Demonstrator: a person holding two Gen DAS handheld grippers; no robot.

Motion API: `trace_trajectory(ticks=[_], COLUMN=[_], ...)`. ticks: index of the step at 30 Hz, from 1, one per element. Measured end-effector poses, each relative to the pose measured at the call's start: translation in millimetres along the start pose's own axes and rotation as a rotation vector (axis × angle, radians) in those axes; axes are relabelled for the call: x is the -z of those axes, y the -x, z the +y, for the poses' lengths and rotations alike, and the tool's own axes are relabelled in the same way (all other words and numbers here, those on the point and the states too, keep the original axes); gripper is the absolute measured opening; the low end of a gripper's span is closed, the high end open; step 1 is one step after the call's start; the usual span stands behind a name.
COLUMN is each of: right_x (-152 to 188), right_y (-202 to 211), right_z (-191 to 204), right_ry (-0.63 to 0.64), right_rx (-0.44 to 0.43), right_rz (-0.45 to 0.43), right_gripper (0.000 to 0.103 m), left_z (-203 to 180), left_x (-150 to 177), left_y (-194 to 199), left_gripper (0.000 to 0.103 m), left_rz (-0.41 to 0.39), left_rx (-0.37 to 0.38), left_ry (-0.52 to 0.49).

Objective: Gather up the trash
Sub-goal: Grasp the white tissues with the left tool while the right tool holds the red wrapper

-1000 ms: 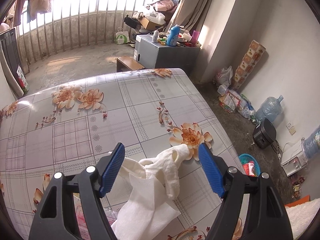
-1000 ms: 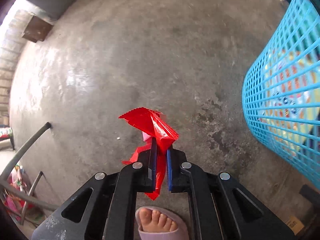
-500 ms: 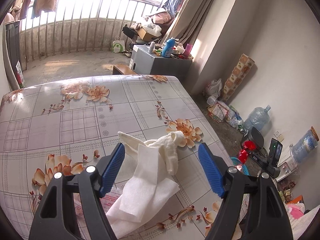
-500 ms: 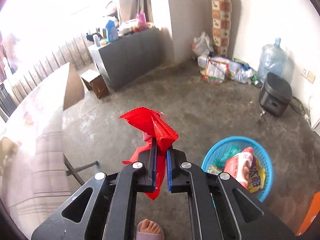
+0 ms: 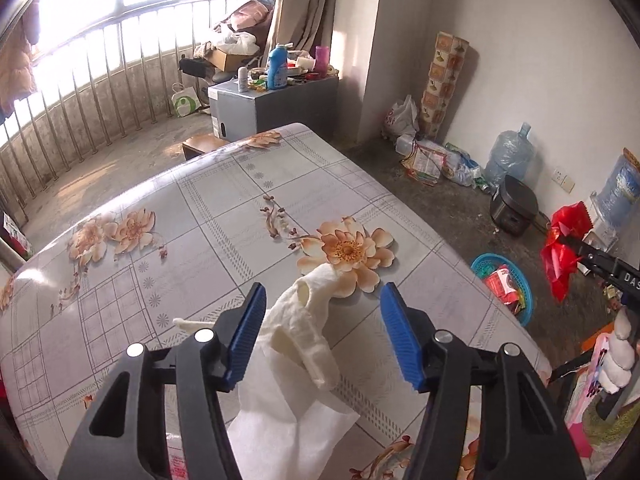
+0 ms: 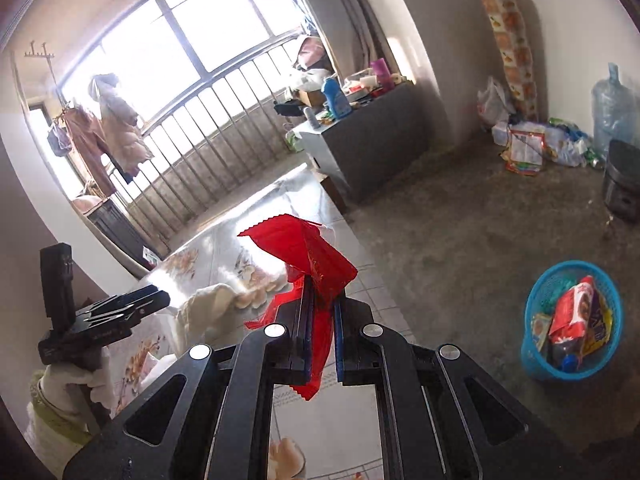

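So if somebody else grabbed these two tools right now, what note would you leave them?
Right gripper: shut on the red wrapper, held up beside the table, not yet dropped in the blue basket on the floor.
Left gripper: open, jaws just been closing around the white crumpled tissue on the table, pads not yet pressing it.
Done: the basket already holds some packets.
Left: bin the wrapper, grip and bin the tissue.
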State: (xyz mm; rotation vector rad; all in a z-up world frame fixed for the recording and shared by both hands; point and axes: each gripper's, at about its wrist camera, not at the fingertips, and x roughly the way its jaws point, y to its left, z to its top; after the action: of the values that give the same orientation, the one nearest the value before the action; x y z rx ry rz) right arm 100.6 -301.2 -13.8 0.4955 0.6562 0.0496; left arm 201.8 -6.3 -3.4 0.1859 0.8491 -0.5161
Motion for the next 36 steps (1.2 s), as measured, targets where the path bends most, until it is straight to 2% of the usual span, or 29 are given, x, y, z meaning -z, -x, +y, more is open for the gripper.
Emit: trace_trajectory(ticks=[4, 6, 10, 19, 22, 27, 36], right_x=[10.2, 10.4, 9.5, 13.7, 14.5, 15.6, 11.5], right_y=[-2.1, 0.8, 5.9, 10.9, 12.2, 19.0, 35.4], right_z=[17.9, 19.5, 20.3, 17.9, 18.3, 17.8, 9.6], right_ry=[-0.005, 0.003, 0.005, -0.031, -0.037, -0.043, -0.073], right_rx=[-0.038, -0.031, -0.027, -0.051, -0.064, -0.070, -0.084], right_rz=[0.043, 0.057, 0.056, 0.052, 0.051, 0.036, -0.015], right_gripper=[0.007, 0.007, 0.007, 0.007, 0.007, 0.007, 0.007], left_z=[2.7, 4.5, 11.0, 26.5, 30.6, 23.8, -18.7], left_x=[-2.4, -1.3, -5.6, -36.5, -46.0, -52.0, -50.5], left_y=[-40.0, -53.8, -41.4, 61.7, 90.0, 119.7, 125.8], left_gripper=[0.041, 0.018, 0.009, 0.009, 0.009, 0.009, 0.008], left_rz=[0.108, 0.133, 0.061, -0.286, -0.352, -0.400, -0.369], left_rx=[-0.047, -0.070, -0.051, -0.055, -0.027, 0.014, 0.126], left_ry=[-0.064, -0.082, -0.044, 0.078, 0.116, 0.125, 0.078])
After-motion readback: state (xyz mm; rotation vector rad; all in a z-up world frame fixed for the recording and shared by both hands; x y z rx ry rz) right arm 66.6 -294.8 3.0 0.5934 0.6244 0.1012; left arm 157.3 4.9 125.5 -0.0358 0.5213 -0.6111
